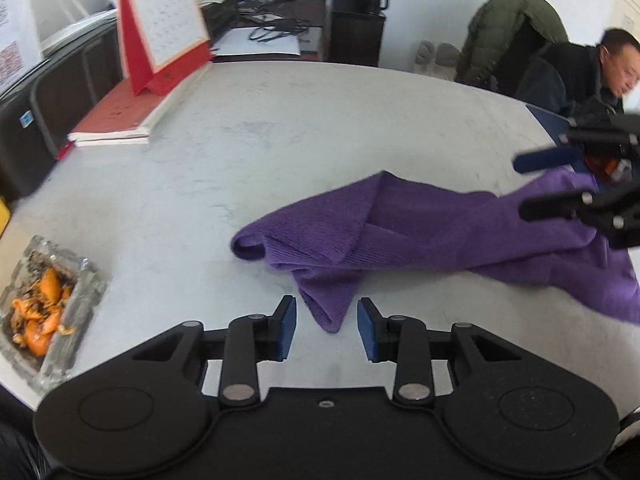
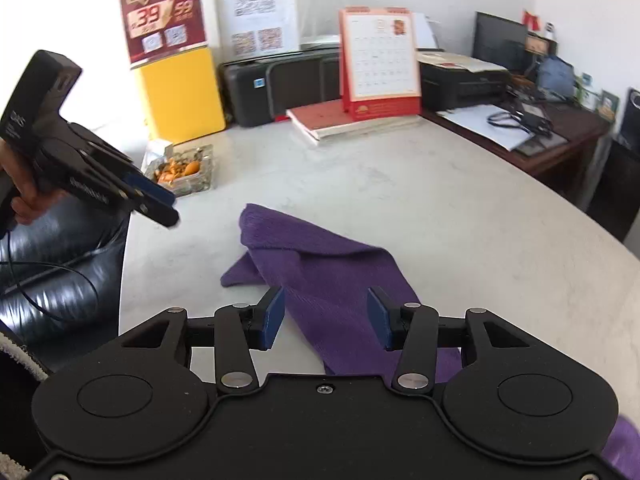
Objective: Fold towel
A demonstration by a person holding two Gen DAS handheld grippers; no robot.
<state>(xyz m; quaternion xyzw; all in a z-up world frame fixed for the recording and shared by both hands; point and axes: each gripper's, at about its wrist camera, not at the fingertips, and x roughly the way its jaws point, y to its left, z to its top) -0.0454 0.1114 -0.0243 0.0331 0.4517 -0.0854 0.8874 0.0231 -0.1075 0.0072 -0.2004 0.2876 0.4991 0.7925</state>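
Note:
A purple towel [image 1: 400, 224] [image 2: 320, 264] lies crumpled in loose folds on the pale table [image 1: 280, 120]. My left gripper [image 1: 327, 328] is open just above the table. One pointed towel corner reaches between its blue pads [image 1: 287, 330] without touching them. My right gripper [image 2: 325, 316] is open over the towel's other end, with cloth beneath its spread fingers and nothing clamped. In the left wrist view the right gripper [image 1: 526, 184] hovers at the right edge. In the right wrist view a hand holds the left gripper [image 2: 168, 208] at the left.
A glass ashtray with orange peel [image 1: 44, 304] [image 2: 184, 172] sits near the table's edge. A red desk calendar [image 1: 160, 24] [image 2: 380, 60] stands on books [image 1: 116, 116] at the back. A person [image 1: 580, 76] sits beyond the table. A black leather chair [image 2: 60, 256] is beside it.

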